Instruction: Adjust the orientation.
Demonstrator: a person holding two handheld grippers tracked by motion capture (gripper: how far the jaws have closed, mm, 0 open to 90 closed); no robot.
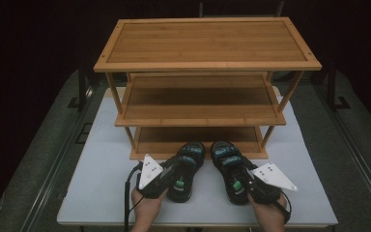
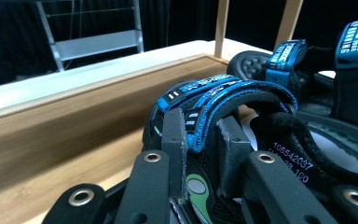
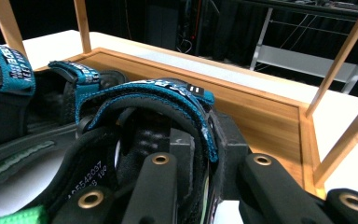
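A pair of black sandals with blue straps lies at the front of a three-tier bamboo rack [image 1: 207,66]. Their toes reach over the bottom shelf [image 1: 149,140] and their heels are over the white table. My left gripper [image 1: 173,177] is shut on the heel-side wall of the left sandal [image 1: 187,166]. In the left gripper view the jaws [image 2: 200,149] pinch that sandal's blue-edged strap [image 2: 223,91]. My right gripper [image 1: 245,181] is shut on the right sandal [image 1: 228,166]. In the right gripper view its gripper [image 3: 207,154] clamps the sandal's strap and side wall [image 3: 144,100].
The rack stands on a white table [image 1: 101,183] and takes up its far half. Its middle shelf [image 1: 200,104] and top shelf hold nothing. Slim wooden posts [image 3: 340,60] rise at the corners. A metal frame [image 2: 93,42] stands in the dark beyond the table.
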